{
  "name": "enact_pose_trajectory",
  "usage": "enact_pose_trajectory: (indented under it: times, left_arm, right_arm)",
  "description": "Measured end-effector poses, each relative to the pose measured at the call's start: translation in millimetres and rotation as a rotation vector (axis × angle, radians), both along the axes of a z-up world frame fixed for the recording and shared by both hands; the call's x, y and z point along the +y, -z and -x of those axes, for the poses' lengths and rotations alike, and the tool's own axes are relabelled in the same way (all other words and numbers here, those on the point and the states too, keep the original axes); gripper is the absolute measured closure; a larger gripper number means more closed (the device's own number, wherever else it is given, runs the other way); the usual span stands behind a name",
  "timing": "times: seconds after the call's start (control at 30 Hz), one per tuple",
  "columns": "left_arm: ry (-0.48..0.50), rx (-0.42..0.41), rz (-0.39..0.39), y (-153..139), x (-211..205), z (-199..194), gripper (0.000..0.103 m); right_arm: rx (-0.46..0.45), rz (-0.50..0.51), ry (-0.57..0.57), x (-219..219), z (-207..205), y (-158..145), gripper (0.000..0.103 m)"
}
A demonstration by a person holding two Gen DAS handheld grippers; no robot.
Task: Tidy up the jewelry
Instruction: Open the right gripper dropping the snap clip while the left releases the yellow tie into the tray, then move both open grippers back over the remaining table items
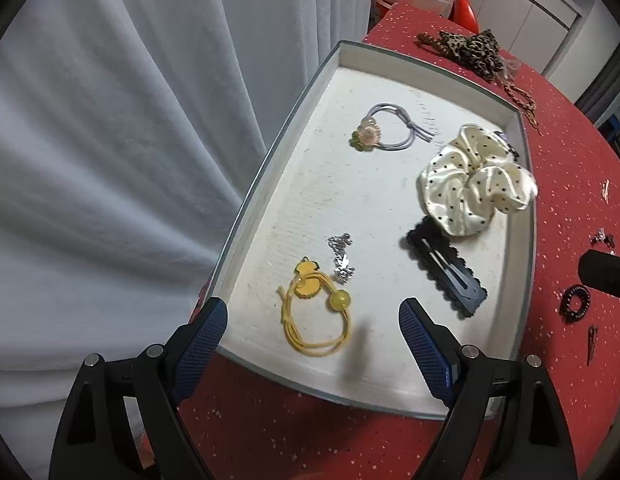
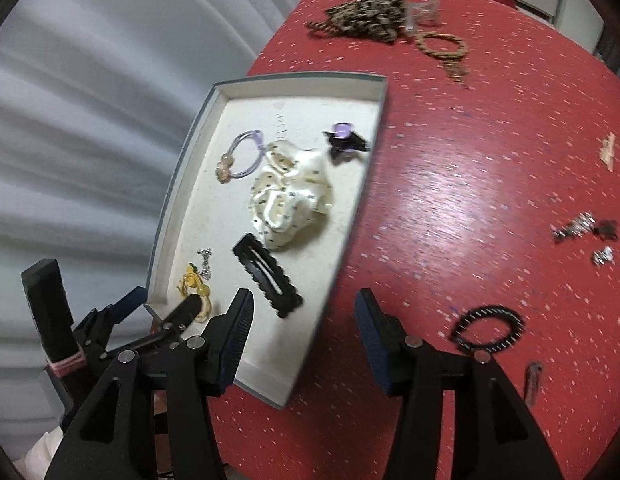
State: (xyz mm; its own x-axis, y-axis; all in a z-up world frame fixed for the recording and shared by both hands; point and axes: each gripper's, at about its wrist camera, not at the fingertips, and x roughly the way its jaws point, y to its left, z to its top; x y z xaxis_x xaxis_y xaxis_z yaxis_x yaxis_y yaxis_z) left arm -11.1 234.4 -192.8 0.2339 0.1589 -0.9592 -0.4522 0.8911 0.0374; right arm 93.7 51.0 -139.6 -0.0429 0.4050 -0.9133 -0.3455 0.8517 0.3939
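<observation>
- Right wrist view: the right gripper (image 2: pixel 304 322) hangs wide open and empty over the tray's near right rim, and the black coil hair tie (image 2: pixel 487 328) lies on the red table (image 2: pixel 449 184) just to its right, outside the tray (image 2: pixel 383 92).
- That tie looks like the likeliest next pick: a flat ring with no real long axis, close beside the right finger, so I judge a short shift rightward and down would straddle it.
- The right gripper is clearly the nearer one; in the left wrist view the same tie (image 1: pixel 575 304) sits at the far right edge.
- Left wrist view: the left gripper (image 1: pixel 311 336) is also spread wide and holds nothing, poised above the tray's near end with the yellow hair tie (image 1: pixel 315 320) between its fingers' line of sight.
- Already in the tray: the black snap clip (image 1: pixel 445 270), its long axis running diagonally, the cream dotted scrunchie (image 1: pixel 475 180) and the lilac hair tie (image 1: pixel 389 128).
- Farther back on the table lie a leopard-print piece (image 2: pixel 369 12) and, to the right, small silver bits (image 2: pixel 581 228).
- The table is a round, speckled red one; a pale grey curtain (image 1: pixel 110 160) hangs behind it to the left.
</observation>
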Motion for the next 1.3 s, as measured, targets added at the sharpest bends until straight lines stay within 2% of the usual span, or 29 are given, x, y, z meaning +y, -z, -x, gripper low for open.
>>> enact_pose_trajectory:
  times: [0.2,0.23,0.27,0.3,0.6,0.73,0.8,0.93,1.3]
  left_arm:
    - [0.028,0.01,0.008,-12,-15,4,0.014]
    - [0.033,0.012,0.01,-13,-18,4,0.011]
    - [0.038,0.016,0.014,-14,-21,4,0.002]
    - [0.039,0.013,0.013,-16,-23,4,0.0]
    - [0.14,0.0,0.041,-39,-62,1,0.0]
    - [0.204,-0.003,0.024,-49,-82,-5,0.0]
    - [0.234,-0.003,0.02,-52,-93,-11,0.0]
    - [0.279,-0.006,0.02,-56,-111,-20,0.0]
    - [0.38,-0.019,0.044,-54,-163,-51,0.0]
  right_arm:
    - [0.005,0.02,0.054,-24,3,-3,0.04]
    - [0.006,0.022,0.06,-28,4,-3,0.039]
    - [0.008,0.024,0.068,-33,5,-4,0.037]
    - [0.01,0.042,0.079,-38,6,-5,0.036]
    - [0.03,0.064,0.161,-87,16,-6,0.029]
    - [0.034,0.078,0.208,-114,20,-8,0.028]
    - [0.034,0.084,0.236,-127,21,-9,0.022]
    - [0.039,0.126,0.304,-156,21,-9,0.021]
    - [0.054,0.16,0.413,-219,14,-1,0.019]
